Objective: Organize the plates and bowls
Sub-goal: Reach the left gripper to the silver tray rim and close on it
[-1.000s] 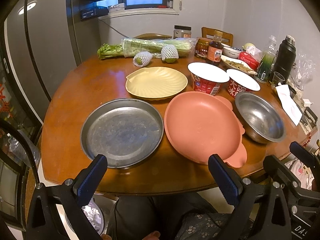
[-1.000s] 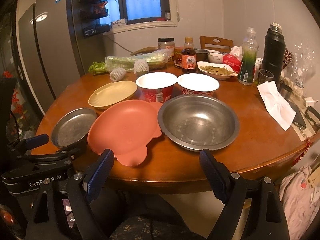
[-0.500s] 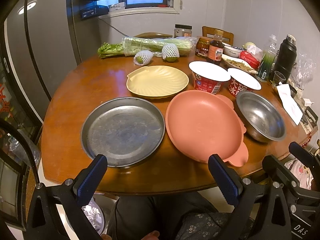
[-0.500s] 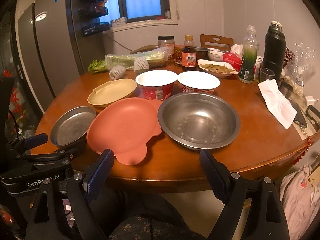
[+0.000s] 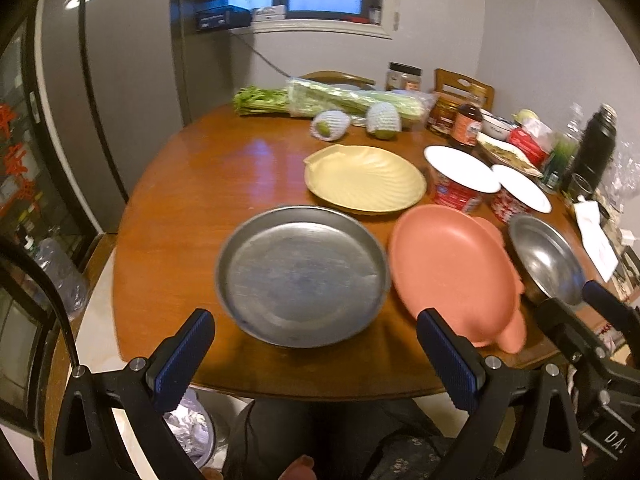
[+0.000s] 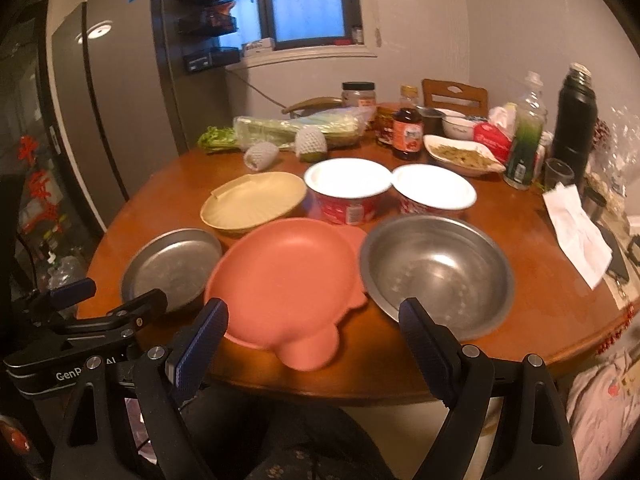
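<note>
A round steel plate (image 5: 302,276) (image 6: 174,266), a pink plate with ears (image 5: 454,270) (image 6: 284,278) and a steel bowl (image 5: 546,264) (image 6: 436,274) lie in a row along the table's near edge. A yellow shell-shaped plate (image 5: 364,178) (image 6: 254,202) and two red bowls with white lids (image 5: 460,180) (image 6: 348,190) stand behind them. My left gripper (image 5: 316,354) is open and empty, just short of the steel plate. My right gripper (image 6: 314,342) is open and empty, in front of the pink plate and steel bowl.
The round wooden table (image 5: 208,184) carries celery (image 5: 332,98), two netted fruits (image 5: 330,126), jars, a sauce bottle (image 6: 408,134), a dish of food (image 6: 462,154), a black flask (image 6: 576,120) and a napkin (image 6: 576,232) at its back and right. A fridge (image 5: 100,92) stands on the left.
Both grippers have moved in towards the table, the left one also swinging left, so the plates sit further right in its view. Nothing on the table has moved.
</note>
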A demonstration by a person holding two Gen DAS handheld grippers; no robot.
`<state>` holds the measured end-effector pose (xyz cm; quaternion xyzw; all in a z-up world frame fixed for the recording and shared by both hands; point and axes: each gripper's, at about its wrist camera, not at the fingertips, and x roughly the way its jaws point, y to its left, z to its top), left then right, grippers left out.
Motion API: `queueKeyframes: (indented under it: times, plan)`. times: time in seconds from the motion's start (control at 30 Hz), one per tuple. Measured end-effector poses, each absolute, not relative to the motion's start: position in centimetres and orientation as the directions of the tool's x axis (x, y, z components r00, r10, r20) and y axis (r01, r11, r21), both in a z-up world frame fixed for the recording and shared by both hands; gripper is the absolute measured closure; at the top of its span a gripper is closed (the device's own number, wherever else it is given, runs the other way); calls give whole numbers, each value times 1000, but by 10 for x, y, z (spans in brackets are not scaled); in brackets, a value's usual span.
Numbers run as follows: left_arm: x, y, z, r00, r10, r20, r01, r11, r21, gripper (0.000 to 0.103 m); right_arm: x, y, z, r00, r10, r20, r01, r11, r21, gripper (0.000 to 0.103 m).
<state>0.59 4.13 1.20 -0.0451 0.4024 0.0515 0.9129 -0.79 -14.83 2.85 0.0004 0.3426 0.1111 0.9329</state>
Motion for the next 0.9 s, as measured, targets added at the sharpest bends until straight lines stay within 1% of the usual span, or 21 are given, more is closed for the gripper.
queueKeyframes:
  times: [0.17, 0.37, 0.57, 0.9]
  plan:
    - [7, 60, 9, 664, 77, -744, -170, 984, -50, 2, 5, -124, 36, 733, 243, -636, -262, 963, 65, 15]
    - [8, 79, 4, 648, 87, -757, -207, 976, -64, 2, 21, -95, 40, 699, 307, -646, -332, 939, 88, 15]
    - [9, 95, -3, 636, 103, -764, -234, 970, -64, 2, 39, -69, 40, 682, 323, -656, -377, 924, 63, 15]
    - [19, 114, -17, 600, 78, -796, -255, 962, -99, 2, 68, -31, 31, 639, 342, -689, -454, 891, 20, 17]
